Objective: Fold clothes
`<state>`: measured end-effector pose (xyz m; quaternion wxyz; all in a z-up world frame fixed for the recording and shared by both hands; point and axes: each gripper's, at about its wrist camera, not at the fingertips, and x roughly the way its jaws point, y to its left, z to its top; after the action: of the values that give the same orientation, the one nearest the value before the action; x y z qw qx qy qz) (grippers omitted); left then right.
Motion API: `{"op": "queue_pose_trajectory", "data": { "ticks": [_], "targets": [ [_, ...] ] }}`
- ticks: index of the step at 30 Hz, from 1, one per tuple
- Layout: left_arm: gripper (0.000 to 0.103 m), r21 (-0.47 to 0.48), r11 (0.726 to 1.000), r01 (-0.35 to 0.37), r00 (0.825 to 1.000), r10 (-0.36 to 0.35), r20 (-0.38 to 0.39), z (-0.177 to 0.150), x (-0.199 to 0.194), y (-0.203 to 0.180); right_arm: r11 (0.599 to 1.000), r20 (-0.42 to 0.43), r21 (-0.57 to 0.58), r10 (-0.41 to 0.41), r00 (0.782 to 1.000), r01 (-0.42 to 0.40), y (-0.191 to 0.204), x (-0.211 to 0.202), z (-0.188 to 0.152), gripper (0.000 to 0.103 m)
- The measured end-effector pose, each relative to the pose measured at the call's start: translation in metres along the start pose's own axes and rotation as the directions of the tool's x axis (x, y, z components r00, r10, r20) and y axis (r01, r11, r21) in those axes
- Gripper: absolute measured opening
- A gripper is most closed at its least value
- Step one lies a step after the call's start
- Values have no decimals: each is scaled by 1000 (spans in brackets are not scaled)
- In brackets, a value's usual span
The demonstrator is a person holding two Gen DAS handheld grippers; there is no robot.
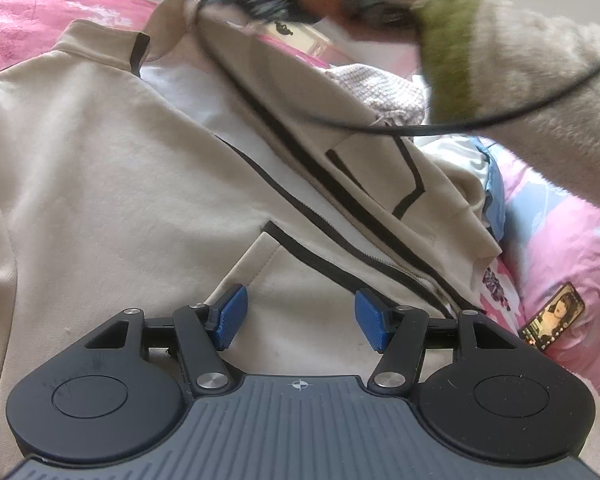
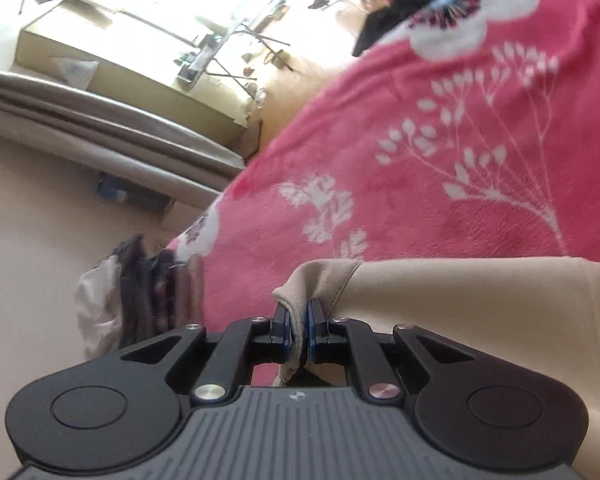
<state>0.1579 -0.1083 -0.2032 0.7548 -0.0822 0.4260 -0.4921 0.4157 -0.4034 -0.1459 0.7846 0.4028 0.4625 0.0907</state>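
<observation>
A cream zip-up jacket [image 1: 100,160] with dark trim lies spread on the pink bedding, its zipper open and running diagonally. My left gripper [image 1: 300,318] hovers open just above the jacket's lower front, its blue pads [image 1: 232,316] wide apart with nothing between them. In the right wrist view, my right gripper [image 2: 299,320] is shut on a fold of the jacket's cream fabric [image 2: 460,300], pinched at its edge over the floral blanket. A person's hand and fuzzy sleeve with a green cuff [image 1: 448,52] reach across the top of the left wrist view, blurred.
A pink floral blanket [image 2: 440,140] covers the bed. A phone [image 1: 552,316] lies on the pink bedding at right, beside a knitted garment [image 1: 380,88] and blue-white cloth. A black cable [image 1: 340,120] crosses over the jacket. Beyond the bed's edge are floor, dark clothes [image 2: 140,288] and a curtain.
</observation>
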Motion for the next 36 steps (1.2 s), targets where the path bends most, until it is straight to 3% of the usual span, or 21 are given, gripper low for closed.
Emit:
{"op": "queue_pose_trajectory", "data": {
  "ticks": [1,3,6,7,11,13,16,19,22,25,27,28,32,36],
  "targets": [
    [60,5,1000,-1,1000,1,1,0,0,-1,1000,5,9,-16,1000,16,-5,11,-1,23],
    [60,16,1000,-4,1000,4,3,-1,0,-2,1000,-12,28,-12,1000,12,-13,33,-10,25],
    [60,27,1000,-7,1000,6,4,0,1,-5,1000,-9,20,-4,1000,4,-11,51,-25,46],
    [60,29,1000,-7,1000,7,4,0,3,-6,1000,1,5,-6,1000,6,-7,54,-30,48],
    [60,30,1000,-7,1000,7,4,0,0,-5,986,75,-163,39,996,-26,24,13,-49,47],
    [60,31,1000,-7,1000,7,4,1,-1,-5,962,103,-274,29,994,0,42,-21,-64,47],
    [60,30,1000,-11,1000,11,4,1,-2,-6,888,117,-447,-59,991,105,64,-67,-90,47],
    [60,25,1000,-16,1000,16,4,0,-4,-6,743,128,-623,-214,968,247,71,-94,-128,47],
    [60,33,999,-23,1000,23,5,-1,-5,-6,616,118,-716,-357,927,329,56,-86,-172,42],
    [60,47,998,-31,1000,31,5,-2,-4,-8,529,136,-772,-405,904,353,40,-58,-210,39],
    [60,57,998,-36,999,36,6,-2,-3,-10,495,149,-787,-426,892,368,29,-39,-221,39],
    [60,62,997,-39,999,39,6,-2,-2,-10,484,162,-786,-440,883,386,24,-31,-222,39],
    [60,76,996,-44,999,44,8,-3,-1,-12,564,210,-695,-435,876,447,4,-33,-205,39],
    [60,60,998,-30,1000,29,9,-2,-1,-8,601,216,-658,-427,878,454,-7,-43,-197,39]
  ]
}}
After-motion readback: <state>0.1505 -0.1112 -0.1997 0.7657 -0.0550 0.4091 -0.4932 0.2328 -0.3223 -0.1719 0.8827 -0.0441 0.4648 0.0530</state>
